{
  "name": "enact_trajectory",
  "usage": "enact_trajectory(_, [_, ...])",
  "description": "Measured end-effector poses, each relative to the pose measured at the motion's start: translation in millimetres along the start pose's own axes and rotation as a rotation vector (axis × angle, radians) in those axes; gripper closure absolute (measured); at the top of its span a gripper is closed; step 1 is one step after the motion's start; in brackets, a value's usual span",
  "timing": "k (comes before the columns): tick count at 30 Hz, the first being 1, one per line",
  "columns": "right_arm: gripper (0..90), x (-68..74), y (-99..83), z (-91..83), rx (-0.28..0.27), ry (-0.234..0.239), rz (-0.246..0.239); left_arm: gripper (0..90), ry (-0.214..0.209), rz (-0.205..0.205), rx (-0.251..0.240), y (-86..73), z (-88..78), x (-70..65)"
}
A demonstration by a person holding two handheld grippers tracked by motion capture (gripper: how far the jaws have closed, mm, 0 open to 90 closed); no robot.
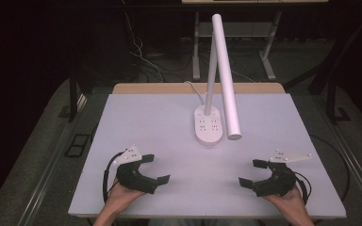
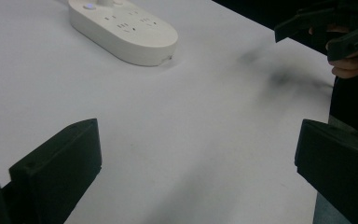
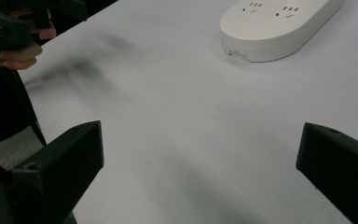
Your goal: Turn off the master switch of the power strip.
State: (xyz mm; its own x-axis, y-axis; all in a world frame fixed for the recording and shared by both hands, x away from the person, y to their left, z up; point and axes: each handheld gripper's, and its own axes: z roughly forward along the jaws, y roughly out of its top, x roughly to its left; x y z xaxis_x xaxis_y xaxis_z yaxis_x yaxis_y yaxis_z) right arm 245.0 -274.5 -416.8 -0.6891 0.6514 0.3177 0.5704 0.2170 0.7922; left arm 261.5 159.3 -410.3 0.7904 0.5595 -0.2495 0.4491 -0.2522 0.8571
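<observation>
High view — both tools [image 1: 155,168] [image 1: 253,172] spread wide, empty; lamp base [image 1: 209,126] between, well apart.

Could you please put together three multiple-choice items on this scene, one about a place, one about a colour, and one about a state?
1. Where does the lamp base stand on the table?
A. At its near left corner
B. Near the middle, toward the far edge
C. Between the right gripper's jaws

2. What colour is the lamp's long head?
A. White
B. Black
C. Red

3. How do the left gripper and right gripper stand?
A. Both shut
B. One shut on the lamp
C. Both open and holding nothing

Answers: B, the base sits centrally, beyond both grippers; A, the tube looks white; C, each gripper view shows jaws wide apart over bare table.
</observation>
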Motion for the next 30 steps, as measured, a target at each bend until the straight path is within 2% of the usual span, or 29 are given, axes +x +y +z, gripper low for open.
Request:
enact_trajectory(12, [0.0,-0.2,-0.3,-0.4,0.001,-0.006,-0.006,0.0,-0.016,0.014,0.027,17.5,4.2,1.7])
enact_trajectory(17, [0.0,-0.4,-0.5,-0.6,-0.001,-0.008,-0.004,0.0,-0.022,0.018,0.022,25.3,8.0,2.5])
enact_trajectory(30, [0.0,-0.6,-0.7,-0.7,0.006,-0.010,-0.007,0.5,-0.027,0.035,0.046,42.8,19.3,5.2])
